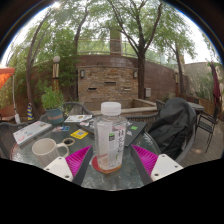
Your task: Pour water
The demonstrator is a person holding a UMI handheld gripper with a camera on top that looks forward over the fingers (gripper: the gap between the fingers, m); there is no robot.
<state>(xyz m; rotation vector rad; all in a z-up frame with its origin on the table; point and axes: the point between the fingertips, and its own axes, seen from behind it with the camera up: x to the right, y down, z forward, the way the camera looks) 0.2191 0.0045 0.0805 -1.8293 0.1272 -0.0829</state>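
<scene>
A clear plastic water bottle (110, 135) with a white cap and a pale label stands upright on a red coaster (107, 162) on the glass table (128, 175). It stands between my gripper's (111, 161) fingers, with a visible gap on each side. The pink pads (78, 160) flank its base without touching it, so the gripper is open. A white cup (45, 149) sits on the table to the left of the bottle, beyond the left finger.
Papers and small items (78, 127) lie on the table behind the bottle, with a white box (30, 132) at the left. A chair draped with a dark jacket (172, 125) stands to the right. A brick wall (105, 82), trees and potted plants lie beyond.
</scene>
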